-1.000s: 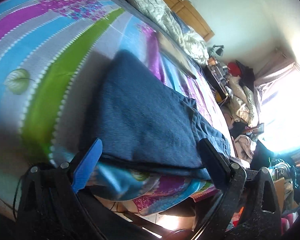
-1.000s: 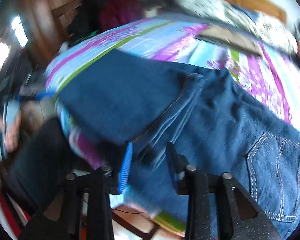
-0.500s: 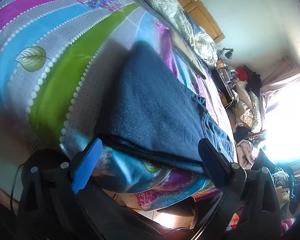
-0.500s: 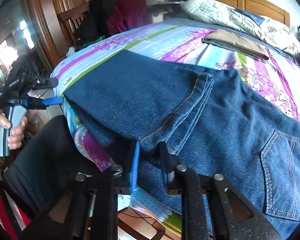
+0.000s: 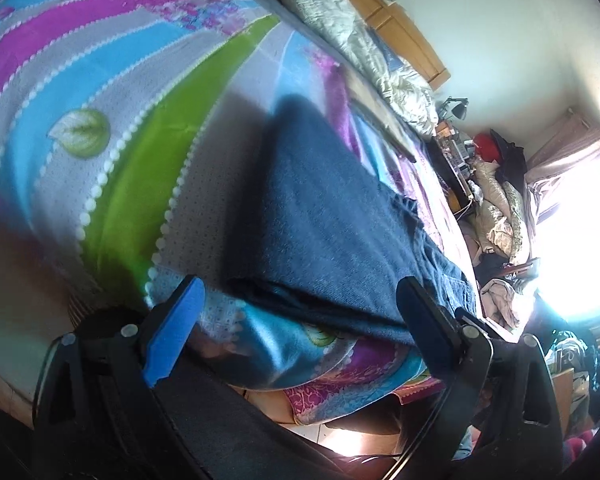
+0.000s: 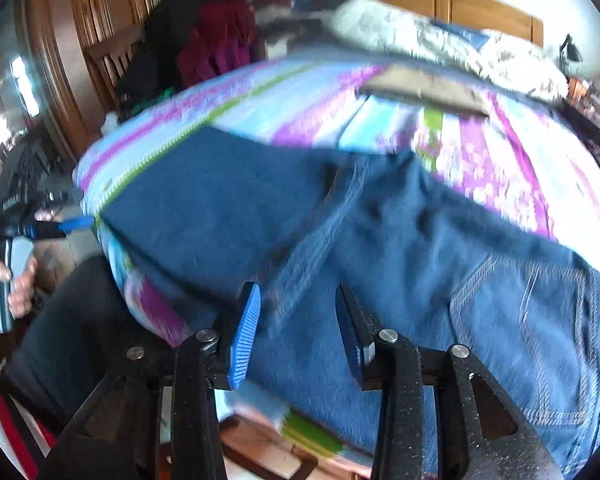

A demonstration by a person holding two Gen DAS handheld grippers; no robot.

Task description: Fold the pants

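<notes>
Dark blue jeans (image 6: 400, 240) lie on the bed, the legs folded over to the left (image 6: 220, 208) and a back pocket (image 6: 532, 312) showing at the right. The right gripper (image 6: 298, 332) stands open at the near edge of the jeans, with denim behind the gap and nothing pinched. In the left wrist view the folded end of the jeans (image 5: 332, 232) lies just beyond the left gripper (image 5: 300, 328), which is wide open and level with the bed's edge. The right wrist view also shows the left gripper (image 6: 40, 228) at the bed's left corner, held by a hand (image 6: 4, 280).
The striped bedsheet (image 5: 100, 80) hangs over the mattress edge. A folded brown garment (image 6: 420, 88) and a pale quilt (image 6: 440, 48) lie farther up the bed. A chair piled with clothes (image 6: 204, 52) stands by the wooden wardrobe. A dark-trousered leg (image 6: 68, 320) is against the bed.
The right gripper, shut on the folded denim edge half a second ago, has opened and let it go. The left gripper stayed open and shifted only slightly.
</notes>
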